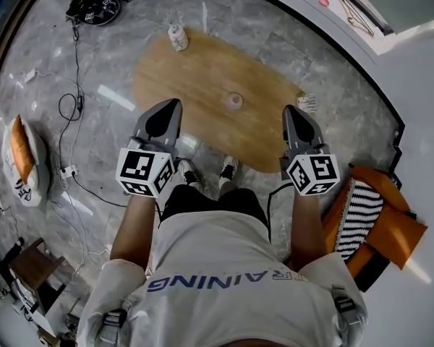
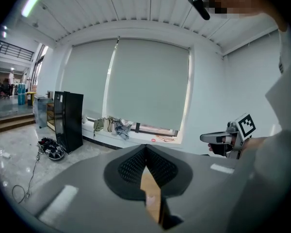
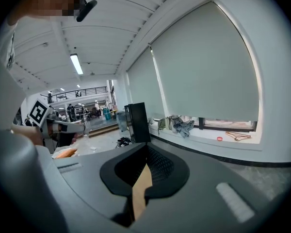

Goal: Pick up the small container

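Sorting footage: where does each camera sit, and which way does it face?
Head view: on the head, steeply down at the wooden table; arms, left tongs, right tongs show.
Left gripper view: on the left tongs, towards the blinds; right tongs show.
Right gripper view: on the right tongs, same way; left tongs show.
Both share the black cabinet.

Your surface [image 1: 202,78] is pale brown with a wood grain, and the floor [image 1: 79,63] is grey marble with lighter veining. The small container [image 1: 235,100] looks pinkish. Your left tongs [image 1: 171,110] and right tongs [image 1: 292,114] are grey with black inner pads, and each marker cube [image 1: 146,170] is patterned in black-and-white squares. The cushion [image 1: 362,219] has black-and-white stripes against orange. Your shirt [image 1: 224,266] is white with blue lettering.
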A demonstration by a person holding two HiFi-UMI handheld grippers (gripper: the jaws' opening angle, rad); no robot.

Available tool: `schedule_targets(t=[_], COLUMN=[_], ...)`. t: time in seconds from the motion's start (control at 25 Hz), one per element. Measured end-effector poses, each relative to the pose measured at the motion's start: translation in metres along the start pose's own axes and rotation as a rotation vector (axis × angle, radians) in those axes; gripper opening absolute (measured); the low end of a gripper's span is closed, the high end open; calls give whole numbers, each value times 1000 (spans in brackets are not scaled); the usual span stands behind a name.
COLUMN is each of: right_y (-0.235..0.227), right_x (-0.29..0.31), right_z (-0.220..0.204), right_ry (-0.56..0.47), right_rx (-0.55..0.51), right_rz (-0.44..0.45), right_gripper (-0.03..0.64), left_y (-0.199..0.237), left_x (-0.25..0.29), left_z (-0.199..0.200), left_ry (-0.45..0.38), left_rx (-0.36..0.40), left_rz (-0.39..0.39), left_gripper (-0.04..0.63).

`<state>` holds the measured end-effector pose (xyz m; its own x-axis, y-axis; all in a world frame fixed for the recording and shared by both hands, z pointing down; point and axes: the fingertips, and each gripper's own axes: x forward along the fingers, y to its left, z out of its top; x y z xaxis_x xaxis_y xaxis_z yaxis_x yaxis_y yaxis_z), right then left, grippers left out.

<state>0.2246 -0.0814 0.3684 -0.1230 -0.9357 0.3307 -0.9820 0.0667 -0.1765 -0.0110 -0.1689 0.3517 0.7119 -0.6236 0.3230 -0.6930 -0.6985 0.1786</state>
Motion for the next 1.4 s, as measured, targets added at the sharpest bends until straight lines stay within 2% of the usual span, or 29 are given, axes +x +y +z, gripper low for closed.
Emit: schedule_targets(t=[0.28,0.36,0.44,0.64,0.88,0.96,1.16,1.4], right_y=[8,11,15,23,29,29,24,20], right_x=[14,18,22,31,34,34,36,60], right_z=[-13,-20,-26,-37,-48,-52,-60,-92], right_ry=[54,80,104,158,220,237,243,284], right_rx=[-15,-13,-11,-41,-97,-104,-85,-76], right_rz=[7,12,23,45,47,49,49,67], right_gripper=[42,111,254,398,539,563,561,560], left_y=[7,7,8,13,14,13,13,22], left_x=[4,4,4,5,7,9,12,19], left_z=[-3,-3,-5,-6,-5,-5,-7,-19], left_ry=[11,13,19,25,29,28,32,45], left_rx=[-8,-9,-9,-16,-11,-10,-11,-22], left_rz=[-13,-17,-21,-19,-34,-38,-36,-12], left_gripper=[2,2,2,2,2,2,2,2])
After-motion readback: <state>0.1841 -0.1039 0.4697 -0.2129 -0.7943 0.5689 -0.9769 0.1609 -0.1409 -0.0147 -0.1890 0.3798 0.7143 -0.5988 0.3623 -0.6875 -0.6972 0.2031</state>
